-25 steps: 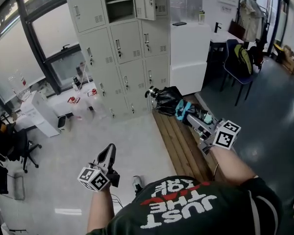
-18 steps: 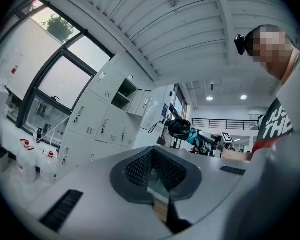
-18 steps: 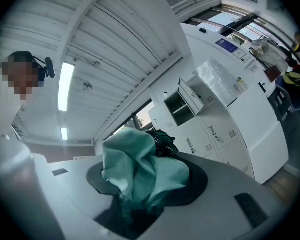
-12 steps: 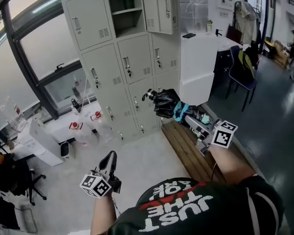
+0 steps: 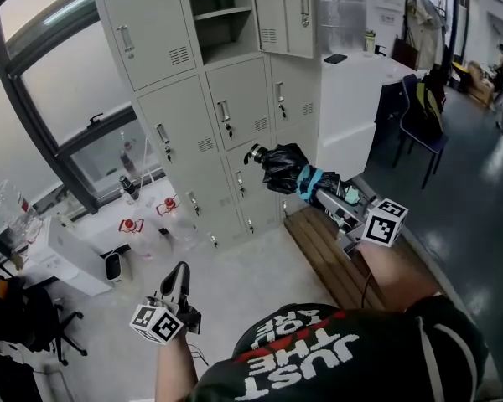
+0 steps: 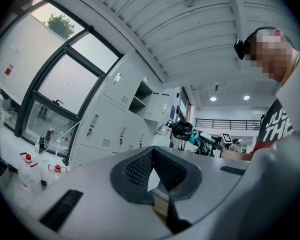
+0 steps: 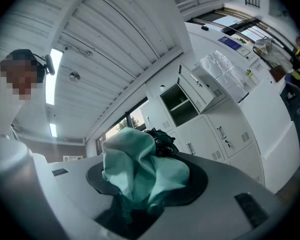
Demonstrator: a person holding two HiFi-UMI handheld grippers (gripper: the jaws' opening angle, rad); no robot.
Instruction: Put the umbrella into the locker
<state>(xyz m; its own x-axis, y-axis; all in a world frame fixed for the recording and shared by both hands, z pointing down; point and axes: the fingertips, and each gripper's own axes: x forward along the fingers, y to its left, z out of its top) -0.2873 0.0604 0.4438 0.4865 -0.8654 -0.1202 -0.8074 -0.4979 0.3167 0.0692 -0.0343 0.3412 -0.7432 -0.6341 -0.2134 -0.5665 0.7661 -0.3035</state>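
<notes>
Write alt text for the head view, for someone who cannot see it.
Seen from above, the right gripper holds a folded black umbrella with a teal band, pointed toward a bank of grey lockers with one upper compartment standing open. The left gripper hangs low over the pale floor, empty. A wooden bench stands near the lockers.

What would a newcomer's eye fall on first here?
The folded black-and-teal umbrella stands out first. It is clamped in the right gripper and held out at mid-frame toward the grey lockers. Above it, an open locker in the upper row shows a shelf inside. Low at the left, the left gripper is shut and empty.
</notes>
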